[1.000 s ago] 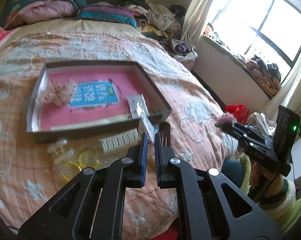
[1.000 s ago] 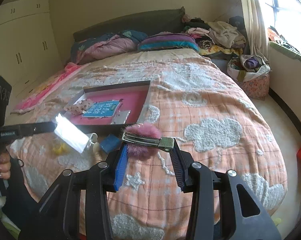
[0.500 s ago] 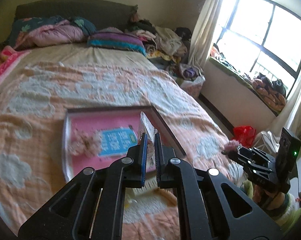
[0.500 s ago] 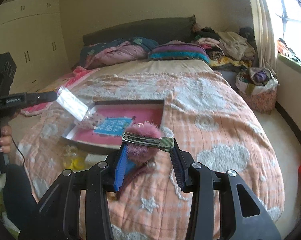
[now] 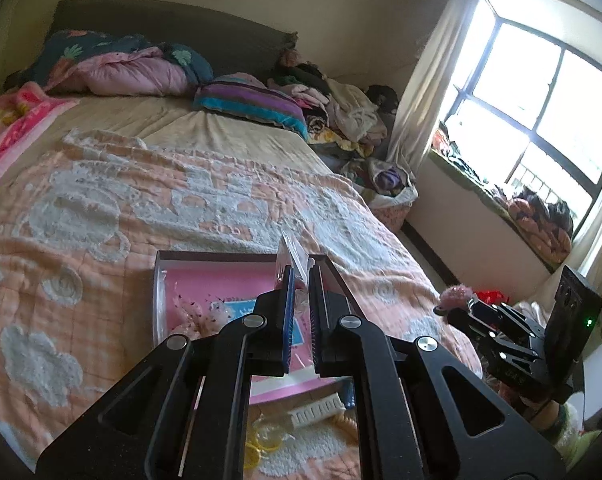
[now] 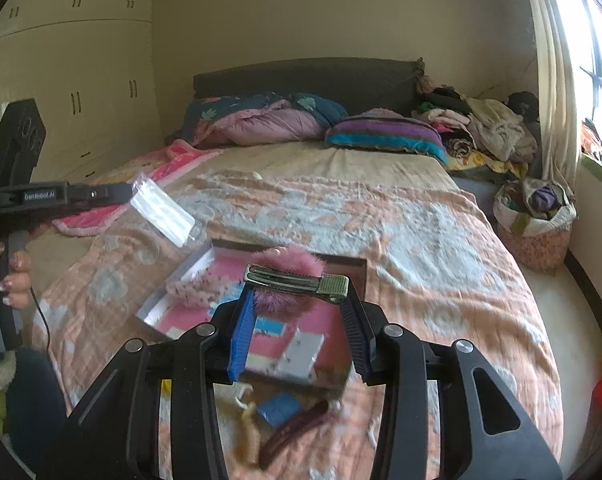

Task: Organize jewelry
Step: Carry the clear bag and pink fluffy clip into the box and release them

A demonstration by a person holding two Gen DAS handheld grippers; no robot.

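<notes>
My left gripper [image 5: 299, 276] is shut on a clear plastic packet [image 5: 291, 254], held in the air above the bed; the packet also shows in the right wrist view [image 6: 161, 210]. My right gripper [image 6: 297, 292] is shut on a pink fluffy hair clip [image 6: 289, 278] by its metal clasp, held above a shallow pink-lined tray [image 6: 189, 276]. The tray [image 5: 159, 280] lies on the orange blanket and holds a pink frilly piece [image 6: 199, 286], a blue label and a small white card [image 6: 301, 354].
Loose pieces lie on the blanket before the tray: a white comb clip [image 5: 315, 410], yellow rings [image 5: 261, 442], a blue square [image 6: 279, 408], a dark red clip [image 6: 297, 428]. Pillows and piled clothes [image 5: 341, 108] sit at the bed's head. A window is at right.
Both grippers rose and tilted up, each with its item still held. The tray and loose pieces dropped lower in both views.
</notes>
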